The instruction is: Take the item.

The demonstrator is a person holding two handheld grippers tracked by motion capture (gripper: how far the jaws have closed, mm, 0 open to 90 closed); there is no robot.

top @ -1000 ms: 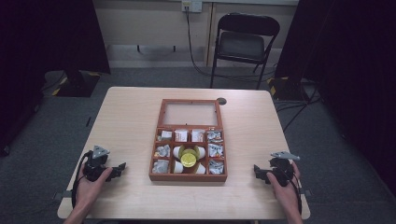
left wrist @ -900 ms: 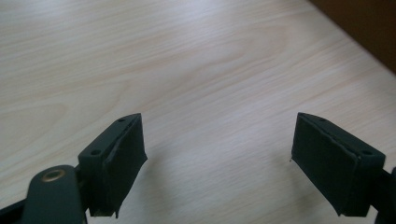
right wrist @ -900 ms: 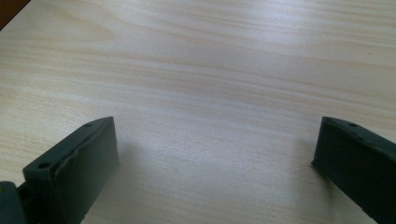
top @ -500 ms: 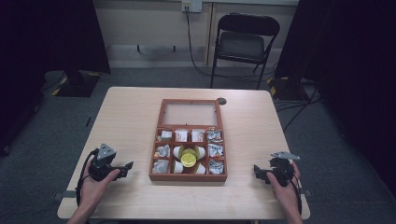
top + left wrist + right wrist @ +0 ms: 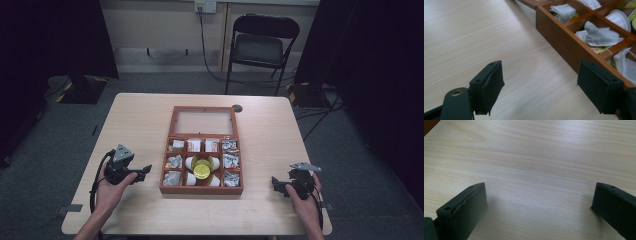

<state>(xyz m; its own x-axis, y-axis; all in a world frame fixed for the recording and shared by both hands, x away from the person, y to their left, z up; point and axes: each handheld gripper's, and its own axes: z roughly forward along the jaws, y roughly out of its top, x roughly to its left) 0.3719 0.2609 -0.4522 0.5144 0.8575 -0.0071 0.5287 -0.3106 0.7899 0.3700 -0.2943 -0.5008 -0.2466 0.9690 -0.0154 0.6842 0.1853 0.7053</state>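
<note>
High view, left gripper point(image 5: 145, 170): I see it held in the left hand point(image 5: 112, 187) near the box's left side, jaw tips aimed at the wooden box point(image 5: 172, 150); gap too small to read here.
Left gripper view, jaws: parted with nothing between them but bare table point(image 5: 474, 37); they have just been closing. The right jaw covers part of the box wall point(image 5: 559, 37); tea bags point(image 5: 599, 36) in the near compartments are cut off at the frame edge.
Box: mid-table, lid open, yellow-topped item point(image 5: 202, 171) in the centre cell; I cannot tell what it is.
Right gripper view, right gripper point(image 5: 539, 202): jaws wide, empty, over bare wood; well apart from the box in the high view.
</note>
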